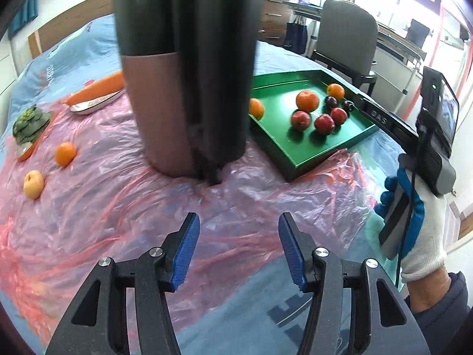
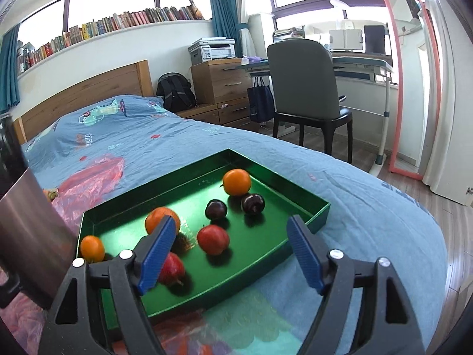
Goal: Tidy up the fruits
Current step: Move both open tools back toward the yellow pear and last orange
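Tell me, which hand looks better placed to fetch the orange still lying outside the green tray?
Probably the left. The left gripper is open and empty, and the loose orange lies on its side. The right gripper hovers over the green tray, beyond the tall pitcher.

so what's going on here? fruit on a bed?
A person with a gripper in each hand is sorting fruit into a green tray on the bed. Both the left gripper and the right gripper are open and empty. The tray holds oranges, red apples and two dark plums. An orange and a yellow apple lie loose on the pink plastic sheet, beside a tall bin.
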{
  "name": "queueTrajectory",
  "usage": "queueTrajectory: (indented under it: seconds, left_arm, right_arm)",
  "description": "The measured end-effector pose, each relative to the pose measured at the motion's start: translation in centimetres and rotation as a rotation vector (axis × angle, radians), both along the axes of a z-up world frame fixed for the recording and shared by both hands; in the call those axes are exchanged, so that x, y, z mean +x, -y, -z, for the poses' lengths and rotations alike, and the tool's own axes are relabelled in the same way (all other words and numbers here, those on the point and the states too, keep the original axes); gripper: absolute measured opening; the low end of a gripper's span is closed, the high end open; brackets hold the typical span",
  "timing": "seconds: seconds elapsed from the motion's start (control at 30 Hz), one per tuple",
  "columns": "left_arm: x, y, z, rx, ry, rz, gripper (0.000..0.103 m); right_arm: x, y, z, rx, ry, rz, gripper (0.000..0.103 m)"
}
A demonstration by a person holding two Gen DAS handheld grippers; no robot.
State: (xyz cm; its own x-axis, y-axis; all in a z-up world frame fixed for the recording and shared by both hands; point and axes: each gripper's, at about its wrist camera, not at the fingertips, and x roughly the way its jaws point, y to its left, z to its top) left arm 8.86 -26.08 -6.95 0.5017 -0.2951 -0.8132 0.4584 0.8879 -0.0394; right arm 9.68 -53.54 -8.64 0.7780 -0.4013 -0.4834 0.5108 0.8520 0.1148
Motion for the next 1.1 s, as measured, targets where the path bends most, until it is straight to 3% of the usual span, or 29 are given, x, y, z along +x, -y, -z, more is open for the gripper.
queueTrajectory:
  seconds: [0.3, 0.6, 1.1]
  left_arm:
    - [-2.5, -7.6, -1.5, 0.033, 0.047, -0.137, 0.054]
    - [-5.5, -14.6, -4.4, 0.01, 0.102, -0.253, 0.059]
    - [-9.6, -24.5, -6.0, -0.09, 0.156, -0.41, 0.063]
  right_arm:
    - [-4.3, -4.7, -1.0, 0.05, 0.02, -0.054, 0.103]
    - [-8.2, -11.9, -1.2, 0.114, -0.072, -0.178, 0.103]
    - [-11.9, -24.4, -4.0, 0.016, -0.184, -0.446, 0.103]
